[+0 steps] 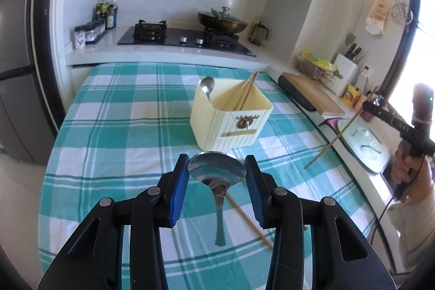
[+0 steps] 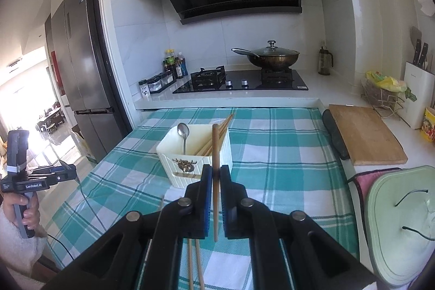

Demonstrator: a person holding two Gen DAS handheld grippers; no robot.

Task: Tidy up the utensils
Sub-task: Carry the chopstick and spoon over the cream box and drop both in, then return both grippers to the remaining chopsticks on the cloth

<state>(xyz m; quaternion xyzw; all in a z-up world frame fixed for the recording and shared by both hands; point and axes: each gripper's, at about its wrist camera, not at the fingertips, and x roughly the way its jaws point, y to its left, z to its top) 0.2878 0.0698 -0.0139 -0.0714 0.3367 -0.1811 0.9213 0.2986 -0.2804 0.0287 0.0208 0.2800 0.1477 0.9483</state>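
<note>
My left gripper (image 1: 217,170) is shut on the bowl of a metal spoon (image 1: 217,167), whose handle hangs down above the checked cloth (image 1: 122,132). Ahead stands a cream utensil holder (image 1: 231,121) holding another spoon (image 1: 207,86) and several chopsticks (image 1: 246,93). One chopstick (image 1: 250,219) lies on the cloth below the gripper. My right gripper (image 2: 216,173) is shut on a wooden chopstick (image 2: 215,148) that stands nearly upright in front of the holder (image 2: 176,167). Two more chopsticks (image 2: 194,262) lie on the cloth under it. The left gripper (image 2: 72,172) shows at far left, in a hand (image 2: 24,208).
Behind the table runs a counter with a gas hob (image 2: 242,83), a lidded wok (image 2: 273,56) and bottles (image 2: 174,64). At right are a wooden cutting board (image 2: 364,135), a pale green lid (image 2: 402,222) and a knife block (image 2: 418,97). A fridge (image 2: 81,67) stands at left.
</note>
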